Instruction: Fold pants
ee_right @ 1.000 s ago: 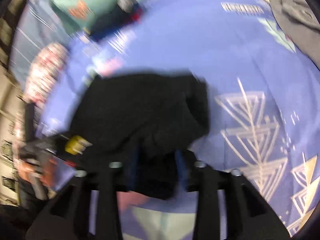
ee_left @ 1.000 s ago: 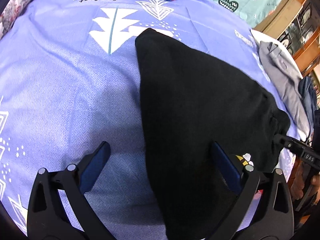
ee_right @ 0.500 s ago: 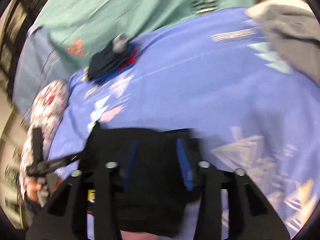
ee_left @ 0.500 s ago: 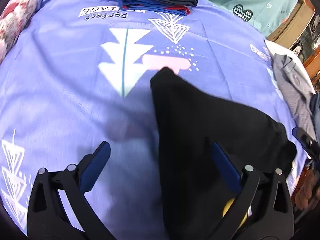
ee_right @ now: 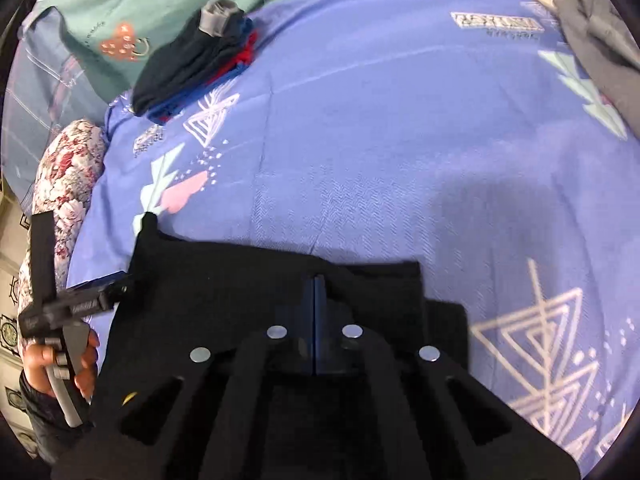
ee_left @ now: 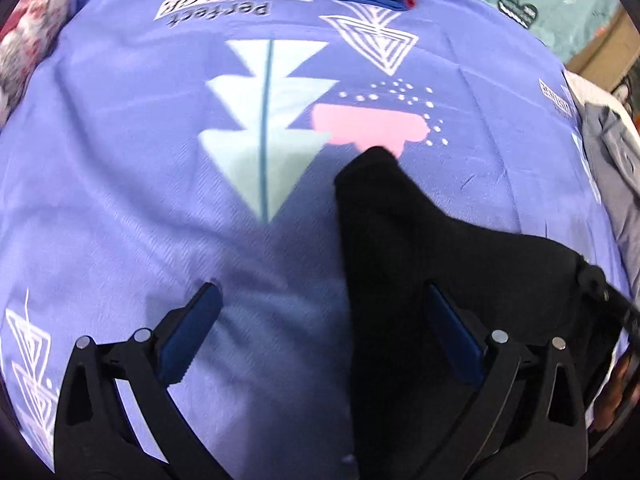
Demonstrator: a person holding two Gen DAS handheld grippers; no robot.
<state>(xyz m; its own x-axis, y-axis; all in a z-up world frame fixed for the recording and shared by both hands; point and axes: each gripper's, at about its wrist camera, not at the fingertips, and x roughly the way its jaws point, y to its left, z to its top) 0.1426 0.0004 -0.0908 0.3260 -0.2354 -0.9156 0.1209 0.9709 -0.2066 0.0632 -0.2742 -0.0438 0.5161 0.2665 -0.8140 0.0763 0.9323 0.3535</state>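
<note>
on the lilac printed bedsheet [ee_left: 120, 160] we have the black knit pants [ee_right: 224, 292] lying flat, one corner toward 12 o'clock. our right gripper [ee_right: 314, 280] has just been closing, blue pads now pressed together at the pants' edge. our left gripper [ee_left: 320, 328] is spread wide, its 3 o'clock finger over the fabric.

Ahead of me the bed [ee_right: 400, 140] lies bare and passable. A clothes stack [ee_right: 192, 60] blocks its far edge, and grey clothes [ee_right: 600, 36] crowd the right.
</note>
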